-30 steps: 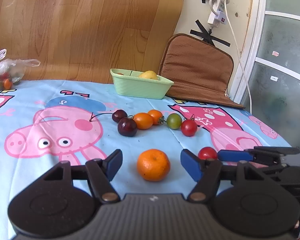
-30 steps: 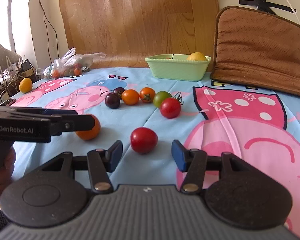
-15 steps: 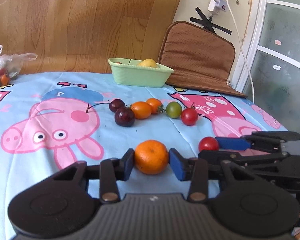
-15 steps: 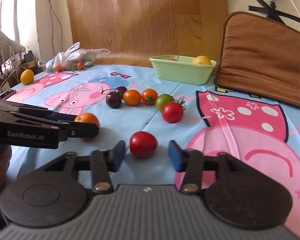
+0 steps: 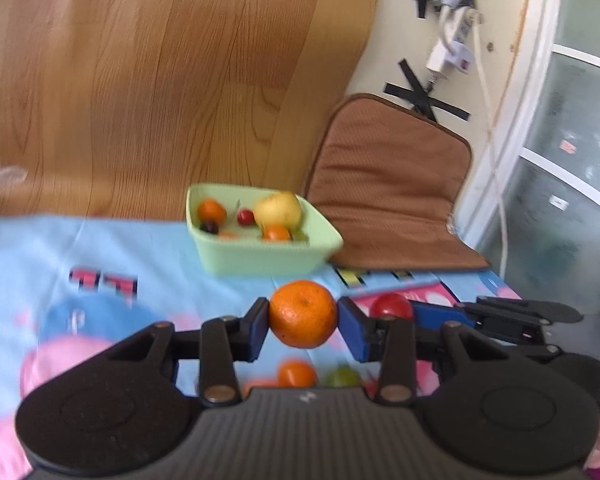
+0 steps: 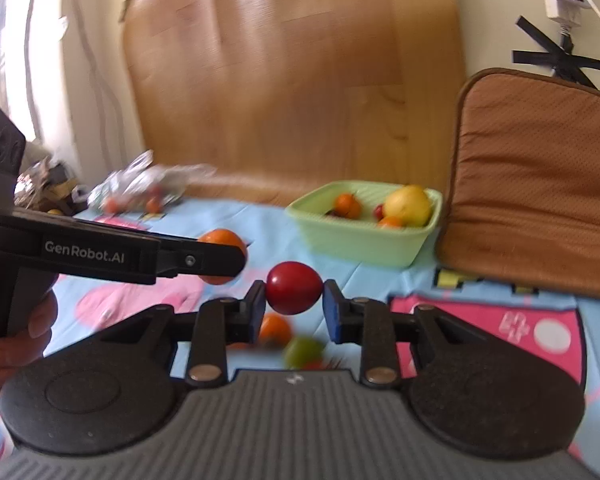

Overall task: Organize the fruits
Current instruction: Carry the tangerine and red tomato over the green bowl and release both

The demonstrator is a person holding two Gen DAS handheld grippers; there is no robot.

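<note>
My left gripper (image 5: pixel 303 322) is shut on an orange mandarin (image 5: pixel 302 313), held in the air above the cartoon tablecloth. My right gripper (image 6: pixel 294 300) is shut on a red tomato (image 6: pixel 294 288), also lifted off the cloth. Ahead of both stands a light green tub (image 5: pixel 260 258) (image 6: pixel 364 242) with a yellow fruit (image 6: pixel 407 205), small orange fruits and a red one inside. In the right wrist view the left gripper's side (image 6: pixel 112 256) crosses from the left, with the mandarin (image 6: pixel 220 238) partly behind it. Blurred orange and green tomatoes (image 6: pixel 296 340) lie on the cloth below the fingers.
A brown padded cushion (image 5: pixel 388 188) leans on the wall right of the tub. A wooden panel (image 5: pixel 160 80) stands behind the table. A plastic bag of small fruit (image 6: pixel 140 192) lies at the far left. A power strip and cable (image 5: pixel 452 48) hang on the wall. A hand (image 6: pixel 16 340) grips the left tool.
Both grippers shut on their fruit, the left on the mandarin and the right on the red tomato, then lifted them and moved forward toward the green tub.
</note>
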